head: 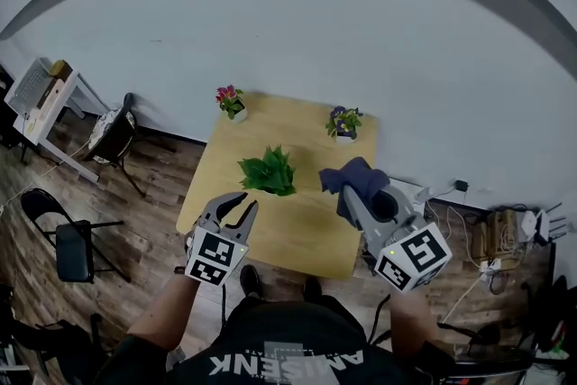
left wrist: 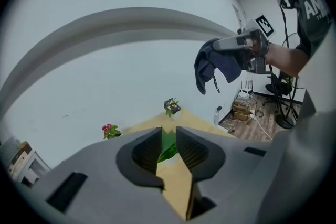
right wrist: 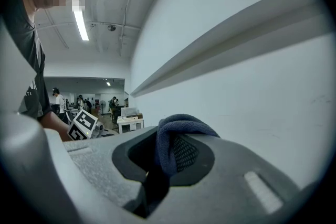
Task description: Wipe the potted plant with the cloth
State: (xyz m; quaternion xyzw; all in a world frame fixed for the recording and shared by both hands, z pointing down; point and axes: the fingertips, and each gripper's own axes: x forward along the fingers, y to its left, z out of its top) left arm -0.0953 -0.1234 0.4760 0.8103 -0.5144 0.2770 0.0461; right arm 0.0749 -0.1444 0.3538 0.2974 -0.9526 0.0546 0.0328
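Dark blue cloth [head: 353,178] pinched in right tongs [head: 354,201], left tongs [head: 242,208] open, empty, near green leafy potted plant [head: 269,171], one of three on wooden table [head: 311,234]

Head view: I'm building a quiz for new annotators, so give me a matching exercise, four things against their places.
1 pink-flowered pot; 2 purple-flowered pot; 3 green leafy plant; 4 dark blue cloth.
A in the right gripper; B table, far left corner; C table, middle; D table, far right corner.
Pairs: 1-B, 2-D, 3-C, 4-A.
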